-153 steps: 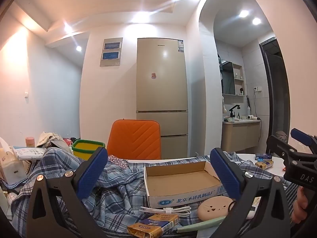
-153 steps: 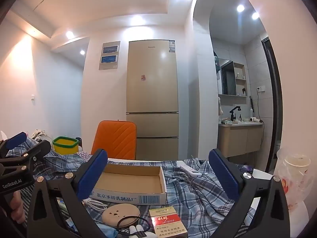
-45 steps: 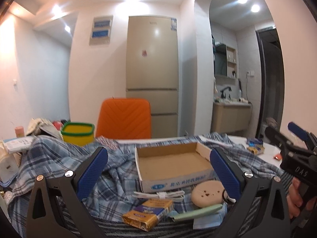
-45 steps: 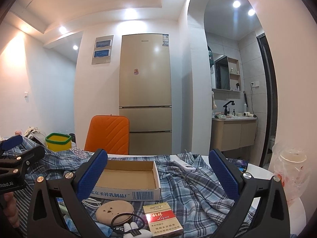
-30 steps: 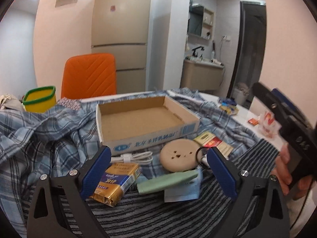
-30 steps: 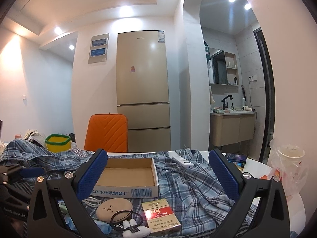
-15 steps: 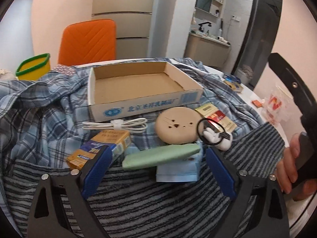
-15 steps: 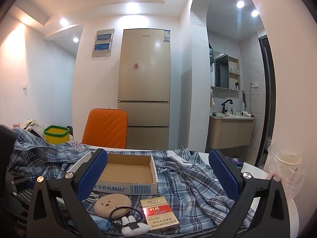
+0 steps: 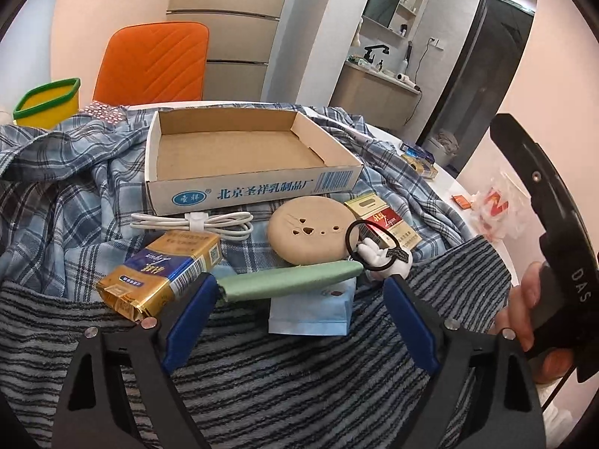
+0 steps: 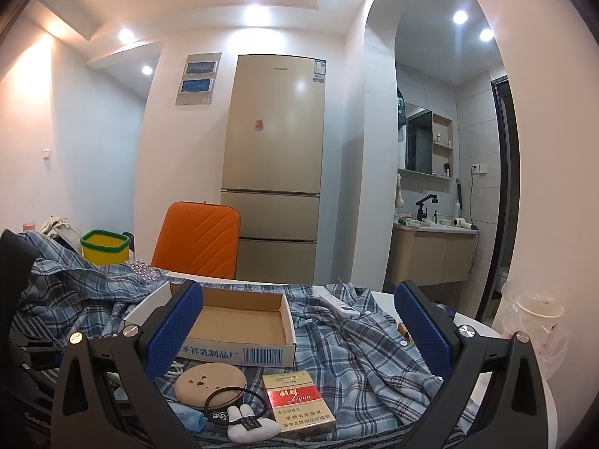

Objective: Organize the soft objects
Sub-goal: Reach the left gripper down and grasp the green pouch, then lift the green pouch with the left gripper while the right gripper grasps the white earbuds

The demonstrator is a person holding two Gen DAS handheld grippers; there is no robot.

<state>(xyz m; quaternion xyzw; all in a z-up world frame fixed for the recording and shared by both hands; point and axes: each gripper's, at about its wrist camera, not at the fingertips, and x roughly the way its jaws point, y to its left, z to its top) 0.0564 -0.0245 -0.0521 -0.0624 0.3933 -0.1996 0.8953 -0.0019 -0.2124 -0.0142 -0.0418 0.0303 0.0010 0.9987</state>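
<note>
**Left tongs lined up on the green pouch**

Hovering low over the clutter, my left tongs (image 9: 297, 308) stood wide and empty, their blue pads flanking the green pouch (image 9: 290, 283). That soft pouch lay on a pale blue tissue pack (image 9: 310, 310), at the near edge of the striped towel (image 9: 284, 381), with the gold cigarette pack (image 9: 164, 267) just to its left. Behind it sat the round beige pad (image 9: 310, 230), a black hair tie with a white charm (image 9: 378, 256) touching its right side, a coiled white cable (image 9: 192, 222) and a red cigarette pack (image 9: 382, 222). Further back, the cardboard tray (image 9: 251, 191) stood empty on the plaid shirt (image 9: 63, 187), which covered most of the worktop (image 9: 449, 183).

My right tongs (image 10: 299, 323) were also wide and gripped nothing, held higher and looking level across the tray.

I judged this the approach to a first pick, with nothing sorted yet. The next move called for dropping the left tongs a little, closing on the pouch alone, not the tissue pack beneath, then carrying it to the tray.
</note>
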